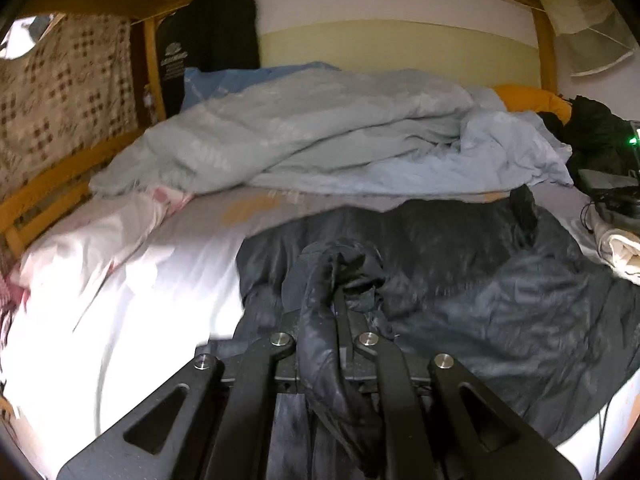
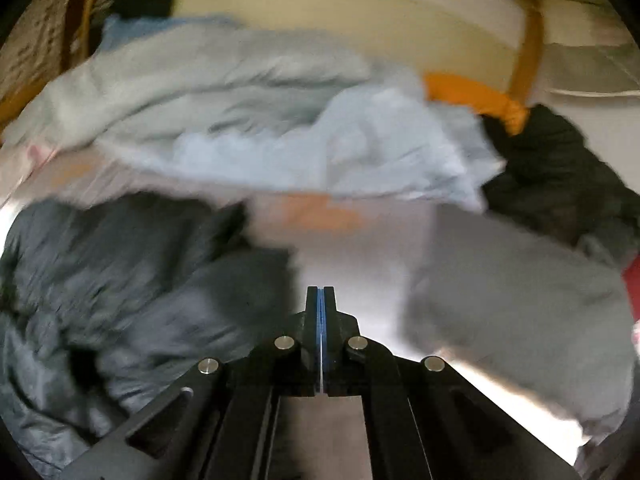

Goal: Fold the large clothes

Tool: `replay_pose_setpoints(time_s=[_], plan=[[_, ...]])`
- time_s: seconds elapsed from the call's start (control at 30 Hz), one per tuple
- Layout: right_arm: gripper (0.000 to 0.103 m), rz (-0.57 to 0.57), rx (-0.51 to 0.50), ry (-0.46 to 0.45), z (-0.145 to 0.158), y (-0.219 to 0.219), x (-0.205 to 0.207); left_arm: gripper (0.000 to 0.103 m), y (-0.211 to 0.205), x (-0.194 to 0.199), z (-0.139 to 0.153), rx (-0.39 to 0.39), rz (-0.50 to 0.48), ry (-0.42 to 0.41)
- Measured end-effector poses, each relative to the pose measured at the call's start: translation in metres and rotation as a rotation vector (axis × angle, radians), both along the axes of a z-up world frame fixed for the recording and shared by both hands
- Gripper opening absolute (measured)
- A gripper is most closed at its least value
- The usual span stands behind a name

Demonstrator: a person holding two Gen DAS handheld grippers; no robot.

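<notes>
A large dark grey jacket (image 1: 480, 276) lies crumpled on the bed, spread to the right of centre in the left wrist view. My left gripper (image 1: 340, 280) is shut on a bunched fold of this jacket, which drapes over and hides its fingertips. In the blurred right wrist view the same dark jacket (image 2: 120, 280) lies at the left. My right gripper (image 2: 320, 294) is shut with its pads pressed together and nothing between them. It hangs over bare white sheet (image 2: 352, 264) just right of the jacket.
A rumpled pale blue duvet (image 1: 320, 140) fills the back of the bed, with an orange pillow (image 1: 528, 98) and a black clothing heap (image 1: 596, 132) at the back right. A wooden bed rail (image 1: 44, 196) runs along the left. Grey cloth (image 2: 512, 300) lies at the right.
</notes>
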State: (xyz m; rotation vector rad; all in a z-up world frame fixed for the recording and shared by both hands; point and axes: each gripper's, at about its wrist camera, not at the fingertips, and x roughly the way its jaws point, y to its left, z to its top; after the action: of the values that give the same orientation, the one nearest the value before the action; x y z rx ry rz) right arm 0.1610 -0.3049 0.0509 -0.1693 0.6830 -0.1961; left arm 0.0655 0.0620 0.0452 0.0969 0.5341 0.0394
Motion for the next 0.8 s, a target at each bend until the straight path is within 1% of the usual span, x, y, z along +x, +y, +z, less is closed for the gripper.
replay_pose_setpoints(time_s=[0.03,0.07,0.1,0.13,0.17,0.2,0.23,0.27,0.3,0.33,0.37,0.4,0.47,0.5,0.53,0.57,0.6,0.63,0.67,0.7,0.8], plan=[[0.000,0.004,0.010,0.003,0.002,-0.005,-0.003,0.005,0.000,0.006,0.003,-0.003,0.003,0.006],[0.000,0.060,0.060,0.023,0.004,-0.009,-0.004,0.005,0.003,0.009,0.007,-0.019,0.020,0.002],[0.000,0.142,0.137,0.069,0.005,-0.011,-0.005,0.005,0.008,0.010,0.011,-0.040,0.037,-0.010],[0.003,0.205,0.201,0.123,0.003,-0.013,-0.005,0.005,0.012,0.008,0.013,-0.056,0.051,-0.022],[0.011,0.259,0.260,0.172,-0.001,-0.009,-0.007,0.005,0.016,0.004,0.013,-0.060,0.067,-0.033],[0.019,0.306,0.297,0.206,-0.005,-0.002,-0.007,0.009,0.020,0.000,0.011,-0.053,0.088,-0.042],[0.047,0.334,0.306,0.232,-0.012,0.008,-0.006,0.009,0.022,-0.004,0.007,-0.038,0.106,-0.039],[0.076,0.354,0.299,0.263,-0.018,0.016,-0.005,0.014,0.023,-0.007,0.002,-0.024,0.119,-0.028],[0.081,0.373,0.288,0.298,-0.026,0.025,-0.003,0.035,0.025,-0.009,-0.005,-0.014,0.134,-0.006],[0.081,0.393,0.276,0.340,-0.035,0.033,0.000,0.050,0.028,-0.011,-0.012,-0.006,0.154,0.018],[0.081,0.423,0.260,0.406,-0.045,0.045,0.005,0.072,0.030,-0.012,-0.018,-0.006,0.161,0.037],[0.081,0.436,0.237,0.466,-0.056,0.054,0.009,0.079,0.034,-0.014,-0.023,-0.015,0.153,0.054],[0.080,0.411,0.168,0.510,-0.066,0.068,0.004,0.079,0.040,-0.016,-0.029,-0.041,0.125,0.083],[0.077,0.409,0.138,0.498,-0.067,0.073,0.002,0.083,0.043,-0.016,-0.031,-0.059,0.108,0.105],[0.058,0.412,0.120,0.476,-0.066,0.074,0.000,0.084,0.045,-0.014,-0.034,-0.078,0.098,0.128],[0.028,0.400,0.107,0.454,-0.065,0.074,0.000,0.085,0.048,-0.011,-0.037,-0.104,0.090,0.154],[0.016,0.364,0.107,0.431,-0.062,0.069,0.001,0.085,0.051,-0.009,-0.040,-0.129,0.080,0.177],[0.010,0.323,0.126,0.397,-0.057,0.062,0.001,0.085,0.053,-0.006,-0.044,-0.151,0.074,0.196],[0.008,0.291,0.158,0.353,-0.051,0.051,0.001,0.085,0.054,-0.005,-0.046,-0.159,0.074,0.203],[0.008,0.256,0.191,0.306,-0.044,0.040,-0.002,0.085,0.054,-0.005,-0.047,-0.158,0.073,0.203],[0.008,0.164,0.219,0.190,-0.027,0.011,-0.011,0.085,0.051,-0.004,-0.045,-0.148,0.044,0.192]])
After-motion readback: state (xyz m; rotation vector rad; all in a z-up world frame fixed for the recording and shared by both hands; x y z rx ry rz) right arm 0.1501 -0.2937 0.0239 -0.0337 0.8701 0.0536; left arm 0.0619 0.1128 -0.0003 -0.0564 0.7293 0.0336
